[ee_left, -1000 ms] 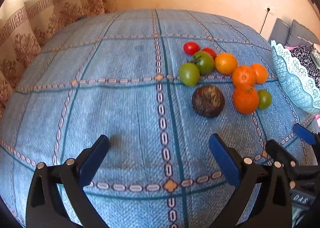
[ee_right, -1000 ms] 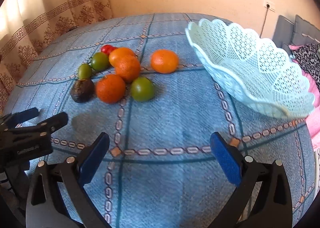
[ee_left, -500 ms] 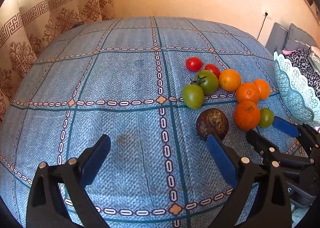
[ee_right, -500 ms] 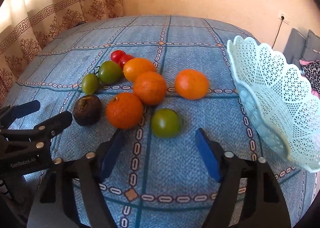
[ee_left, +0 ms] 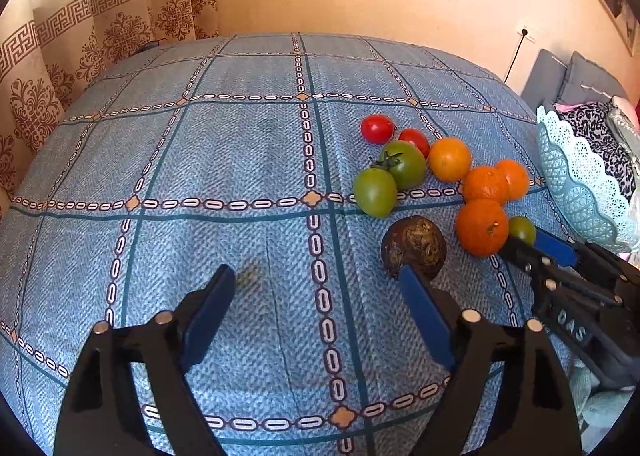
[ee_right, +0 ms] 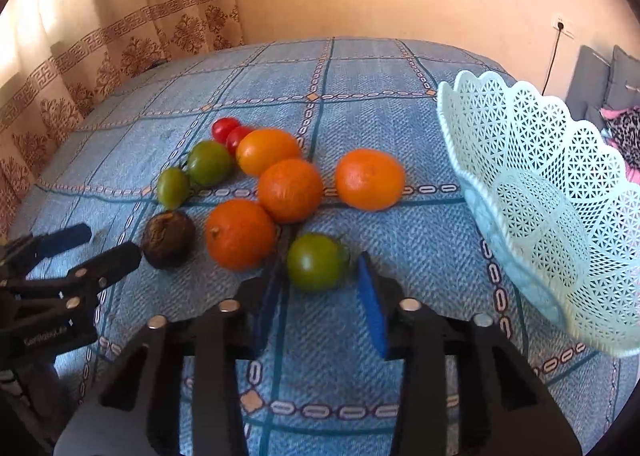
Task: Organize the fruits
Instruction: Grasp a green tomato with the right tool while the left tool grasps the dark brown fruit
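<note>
Loose fruit lies on a blue patterned cloth [ee_left: 240, 159]. My right gripper [ee_right: 318, 268] is closing; its blue pads sit against both sides of a small green tomato [ee_right: 318, 262], which rests on the cloth. The left wrist view shows that tomato [ee_left: 522, 230] between the right gripper's tips. My left gripper [ee_left: 316, 274] is closing with only bare cloth between its fingers. A dark brown round fruit [ee_left: 414, 246] lies just beyond its right fingertip. Several oranges [ee_right: 290, 189], two more green tomatoes [ee_right: 208, 161] and two red tomatoes [ee_right: 224, 127] cluster behind.
A pale blue lattice basket [ee_right: 520, 175] stands tilted at the right, empty, with its rim toward the fruit. Patterned curtains [ee_left: 120, 27] hang at the far left. Grey cushions [ee_left: 560, 79] and printed fabric lie beyond the basket. Bare cloth stretches left of the fruit.
My right gripper came forward to the near green tomato and its jaws closed from wide apart onto it. The left jaws narrowed a little and stand closer to the dark fruit.
</note>
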Available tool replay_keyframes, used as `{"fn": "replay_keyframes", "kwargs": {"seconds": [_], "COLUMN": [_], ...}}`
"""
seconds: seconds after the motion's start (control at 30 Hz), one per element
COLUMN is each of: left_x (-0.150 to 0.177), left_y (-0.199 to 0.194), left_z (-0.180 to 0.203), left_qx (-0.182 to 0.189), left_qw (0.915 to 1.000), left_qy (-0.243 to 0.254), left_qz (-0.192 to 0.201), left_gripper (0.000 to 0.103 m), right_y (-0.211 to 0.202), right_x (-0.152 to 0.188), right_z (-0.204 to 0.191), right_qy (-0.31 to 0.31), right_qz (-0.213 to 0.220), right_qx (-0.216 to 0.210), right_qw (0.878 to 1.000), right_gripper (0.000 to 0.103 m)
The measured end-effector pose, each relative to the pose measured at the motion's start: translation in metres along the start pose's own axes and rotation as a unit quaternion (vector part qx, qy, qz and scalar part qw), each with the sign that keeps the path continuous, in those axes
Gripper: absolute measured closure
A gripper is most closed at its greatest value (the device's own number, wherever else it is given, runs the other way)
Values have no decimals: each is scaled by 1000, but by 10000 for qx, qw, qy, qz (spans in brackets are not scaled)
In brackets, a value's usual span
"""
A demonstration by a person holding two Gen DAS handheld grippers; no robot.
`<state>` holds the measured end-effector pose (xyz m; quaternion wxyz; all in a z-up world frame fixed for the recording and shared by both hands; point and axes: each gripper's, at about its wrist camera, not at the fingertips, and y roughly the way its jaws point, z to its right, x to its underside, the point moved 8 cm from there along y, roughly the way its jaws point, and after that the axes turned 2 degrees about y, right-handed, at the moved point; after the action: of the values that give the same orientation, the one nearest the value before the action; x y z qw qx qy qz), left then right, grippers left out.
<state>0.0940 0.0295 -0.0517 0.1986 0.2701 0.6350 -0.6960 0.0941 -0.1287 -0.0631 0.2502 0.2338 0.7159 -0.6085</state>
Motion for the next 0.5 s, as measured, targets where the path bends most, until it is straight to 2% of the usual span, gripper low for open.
{"fn": "replay_keyframes", "kwargs": {"seconds": [0.07,0.27,0.5], "left_x": [1,-3,-13], "left_y": [-1,-7,-2], "left_z": [5,27,52], "left_qx": [36,94,239], "left_qw": [10000,9997,9987], "left_qy": [-6,204,443], "left_qz": [-6,67,35], "left_gripper": [24,25,39], "right_y": [-3,-24,-56], "right_x": [1,12,13], "right_z": [-1,-8,-7], "right_qy": [30,-5,-33], "right_qz": [11,174,478], "right_qx": [-65,-135,-174], "right_qw": [10000,9998,9987], "right_gripper": [73,73,73]}}
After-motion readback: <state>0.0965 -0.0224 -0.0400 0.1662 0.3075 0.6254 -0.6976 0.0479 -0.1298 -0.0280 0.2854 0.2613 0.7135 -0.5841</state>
